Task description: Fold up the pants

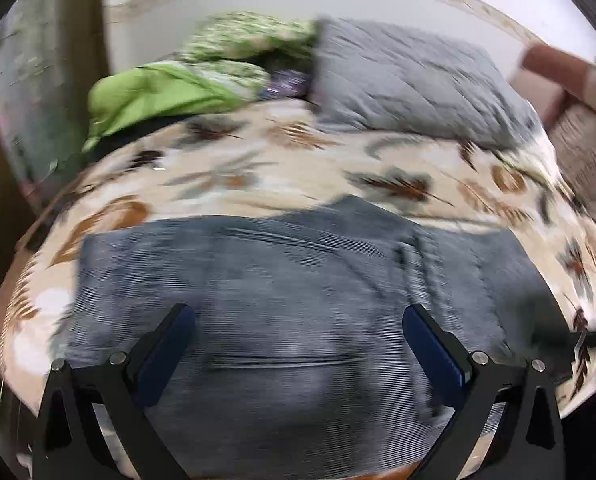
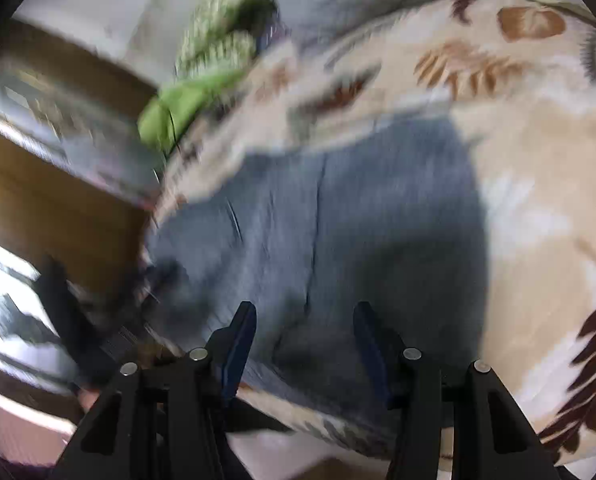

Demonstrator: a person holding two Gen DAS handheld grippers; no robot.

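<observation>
I see the grey pants (image 1: 281, 292) lying flat on the leaf-print bedspread (image 1: 257, 172), at 12 o'clock of my left hand-held gripper (image 1: 298, 320) and right hand-held gripper (image 2: 304, 320), both spread open, holding nothing, probably ready for pinching an edge.

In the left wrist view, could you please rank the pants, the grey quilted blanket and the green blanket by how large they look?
1. pants, largest, though they lie nearest the camera, which inflates them.
2. grey quilted blanket.
3. green blanket, smallest; partly hidden, so its true size stays unsure.
</observation>
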